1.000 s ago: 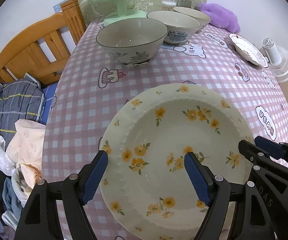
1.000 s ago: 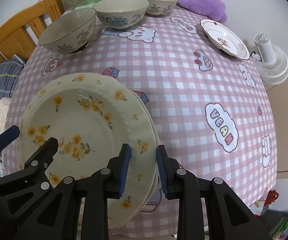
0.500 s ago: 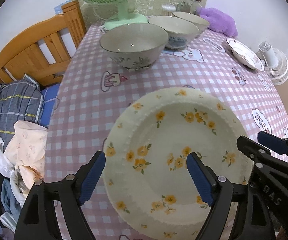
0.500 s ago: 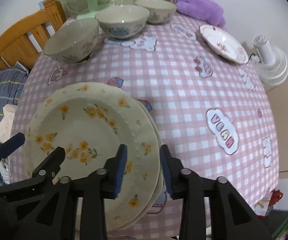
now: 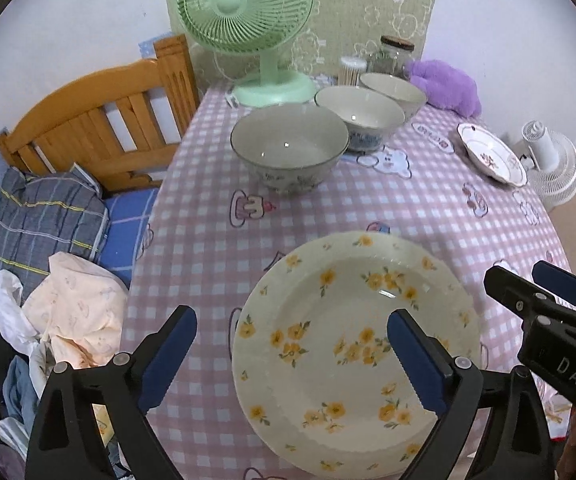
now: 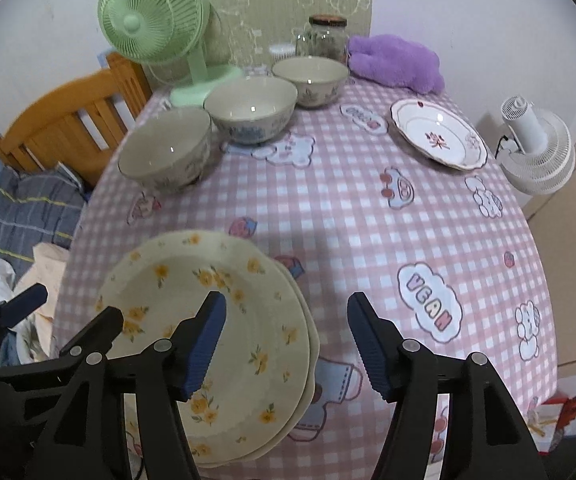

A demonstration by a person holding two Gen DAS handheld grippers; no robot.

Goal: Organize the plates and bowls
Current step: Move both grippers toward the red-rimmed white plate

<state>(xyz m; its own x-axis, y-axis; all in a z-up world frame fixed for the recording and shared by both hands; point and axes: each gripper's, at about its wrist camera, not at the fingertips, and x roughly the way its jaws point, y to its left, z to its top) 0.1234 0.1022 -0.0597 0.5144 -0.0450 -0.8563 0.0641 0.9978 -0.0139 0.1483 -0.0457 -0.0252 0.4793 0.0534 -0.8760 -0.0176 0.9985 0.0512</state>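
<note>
A stack of cream plates with yellow flowers (image 5: pixel 352 344) (image 6: pixel 215 320) lies at the near edge of the pink checked table (image 5: pixel 428 208) (image 6: pixel 348 208). My left gripper (image 5: pixel 292 360) is open above its left rim, touching nothing. My right gripper (image 6: pixel 285 340) is open above its right rim, empty; it also shows in the left wrist view (image 5: pixel 536 288). Three bowls stand in a row at the far left: (image 5: pixel 290 146) (image 6: pixel 165 152), (image 5: pixel 360 114) (image 6: pixel 249 106), (image 5: pixel 394 88) (image 6: pixel 310 74). A white plate with a red flower (image 5: pixel 492 154) (image 6: pixel 438 134) lies at the far right.
A green fan (image 5: pixel 247 20) (image 6: pixel 155 16), a glass jar (image 6: pixel 326 38) and a purple plush (image 5: pixel 448 88) (image 6: pixel 396 62) stand at the table's back. A wooden bed frame (image 5: pixel 99 120) with clothes (image 5: pixel 75 308) is left. A white fan (image 6: pixel 536 152) stands right of the table.
My right gripper has opened and let go of the yellow-flowered plate, which now rests on the stack. Both grippers have drawn back and up from the stack.
</note>
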